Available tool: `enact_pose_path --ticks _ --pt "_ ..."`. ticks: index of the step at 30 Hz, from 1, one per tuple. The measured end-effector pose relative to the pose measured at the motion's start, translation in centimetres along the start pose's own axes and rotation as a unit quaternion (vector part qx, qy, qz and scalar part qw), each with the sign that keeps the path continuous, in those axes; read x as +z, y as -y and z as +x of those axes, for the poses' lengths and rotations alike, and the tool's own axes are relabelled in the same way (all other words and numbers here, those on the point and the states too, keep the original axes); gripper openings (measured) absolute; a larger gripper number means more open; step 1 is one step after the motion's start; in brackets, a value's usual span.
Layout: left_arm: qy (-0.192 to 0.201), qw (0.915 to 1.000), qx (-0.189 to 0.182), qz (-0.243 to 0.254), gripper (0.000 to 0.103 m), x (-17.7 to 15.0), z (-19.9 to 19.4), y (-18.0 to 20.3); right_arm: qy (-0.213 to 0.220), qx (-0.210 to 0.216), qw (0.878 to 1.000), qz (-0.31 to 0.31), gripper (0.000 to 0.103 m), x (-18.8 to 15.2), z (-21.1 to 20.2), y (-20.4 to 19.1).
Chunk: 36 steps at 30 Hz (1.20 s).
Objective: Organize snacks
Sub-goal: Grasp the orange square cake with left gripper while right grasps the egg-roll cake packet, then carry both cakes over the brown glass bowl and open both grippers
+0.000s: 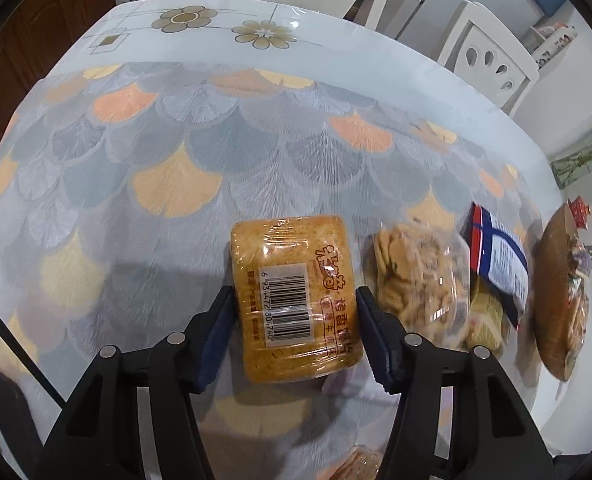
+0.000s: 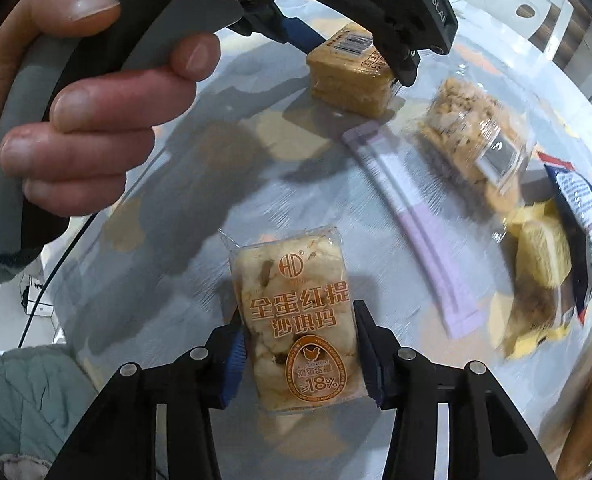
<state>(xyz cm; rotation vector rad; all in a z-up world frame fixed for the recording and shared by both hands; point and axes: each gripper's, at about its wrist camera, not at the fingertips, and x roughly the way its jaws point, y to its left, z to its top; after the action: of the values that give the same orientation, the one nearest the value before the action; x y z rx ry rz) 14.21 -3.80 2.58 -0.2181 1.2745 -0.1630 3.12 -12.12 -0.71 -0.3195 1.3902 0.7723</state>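
Observation:
My left gripper (image 1: 294,334) is shut on an orange wrapped toast-slice pack with a barcode label (image 1: 296,300), which rests on or just above the table. The same pack (image 2: 348,76) shows in the right wrist view, held by the left gripper at the top. My right gripper (image 2: 300,354) is shut on a clear-wrapped sachima cake with orange print (image 2: 296,320) and holds it above the table. A clear bag of cookies (image 1: 416,280) (image 2: 472,144) lies just right of the toast pack.
A lilac flat packet (image 2: 420,220) lies between the two grippers. A blue-red-white bag (image 1: 496,256) (image 2: 584,220), yellow wrapped snacks (image 2: 536,264) and a brown basket (image 1: 560,292) sit at the right. The table has a fan-pattern cloth (image 1: 176,152). White chairs (image 1: 484,56) stand behind it.

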Motion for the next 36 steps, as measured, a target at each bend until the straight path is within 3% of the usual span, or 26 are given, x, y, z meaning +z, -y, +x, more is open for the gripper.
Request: enact_pose_path --ticks 8,18,26,29,32,36 --pt "0.007 0.9999 0.005 0.005 0.055 -2.6 -2.4 0.3 0.017 0.064 0.994 0.084 0.047 -3.5 -2.2 0.9" --pt "0.047 0.998 -0.017 0.038 0.055 -3.3 -6.7 4.4 0.116 0.086 0.973 0.18 0.047 -6.1 -9.5 5.9" --pt "0.082 0.9912 -0.05 0.091 0.055 -3.1 -10.4 11.5 0.189 0.049 0.951 0.239 0.047 -10.1 -16.2 11.3" --pt "0.08 0.9876 -0.089 0.102 0.055 -2.7 -11.2 14.2 0.225 0.01 0.939 0.261 0.047 -11.9 -19.2 12.7" --pt "0.085 0.9803 -0.126 0.127 0.055 -2.2 -12.0 18.0 0.249 -0.018 0.921 0.298 0.047 -13.6 -22.4 15.4" --pt "0.095 0.9701 -0.144 0.171 0.055 -1.7 -12.3 23.1 0.259 -0.086 0.894 0.356 0.047 -15.8 -25.4 18.6"
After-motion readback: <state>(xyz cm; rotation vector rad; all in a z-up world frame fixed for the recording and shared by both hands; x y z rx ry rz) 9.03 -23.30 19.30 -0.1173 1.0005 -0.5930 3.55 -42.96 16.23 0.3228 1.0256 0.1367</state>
